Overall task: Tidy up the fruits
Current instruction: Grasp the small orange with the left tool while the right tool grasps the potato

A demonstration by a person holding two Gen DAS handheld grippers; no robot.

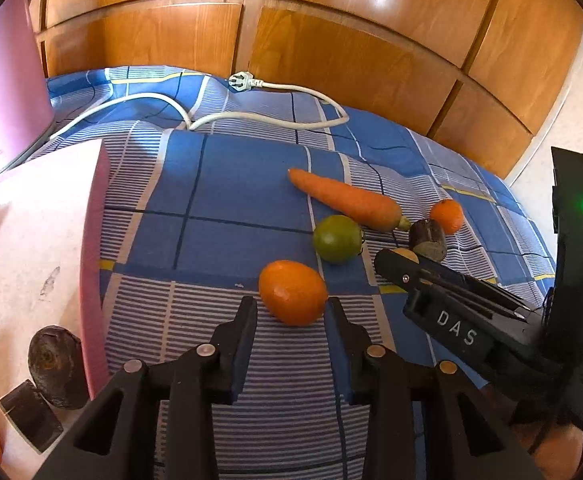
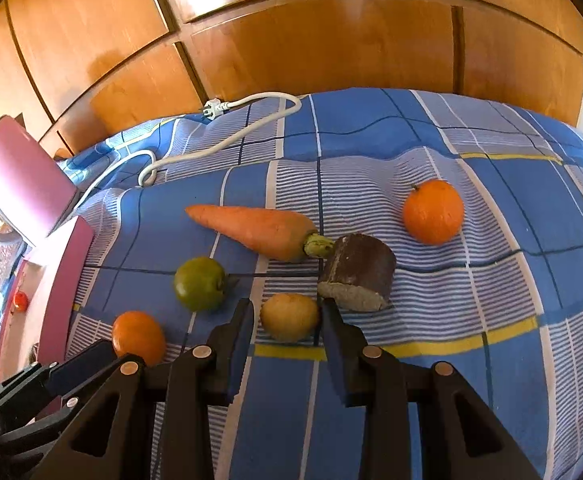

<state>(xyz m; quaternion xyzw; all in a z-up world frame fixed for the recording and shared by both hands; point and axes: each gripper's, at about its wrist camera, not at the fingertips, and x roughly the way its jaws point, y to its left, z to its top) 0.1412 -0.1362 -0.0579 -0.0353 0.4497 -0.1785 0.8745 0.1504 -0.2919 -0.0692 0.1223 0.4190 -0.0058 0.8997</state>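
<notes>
On the blue checked cloth lie a carrot (image 1: 349,200) (image 2: 257,230), a green fruit (image 1: 337,238) (image 2: 200,283), a near orange (image 1: 292,293) (image 2: 139,337), a far orange (image 1: 446,216) (image 2: 433,211), a yellow fruit (image 2: 289,317) and a dark cut chunk (image 1: 428,240) (image 2: 357,278). My left gripper (image 1: 291,308) is open, its fingertips either side of the near orange. My right gripper (image 2: 287,312) is open around the yellow fruit; it also shows in the left wrist view (image 1: 387,260).
A pink box (image 1: 31,264) (image 2: 63,280) stands at the left and holds a dark round item (image 1: 53,366). Its pink lid (image 1: 3,92) (image 2: 23,184) stands open. A white power cord (image 1: 251,112) (image 2: 227,140) lies at the back before wooden cabinets.
</notes>
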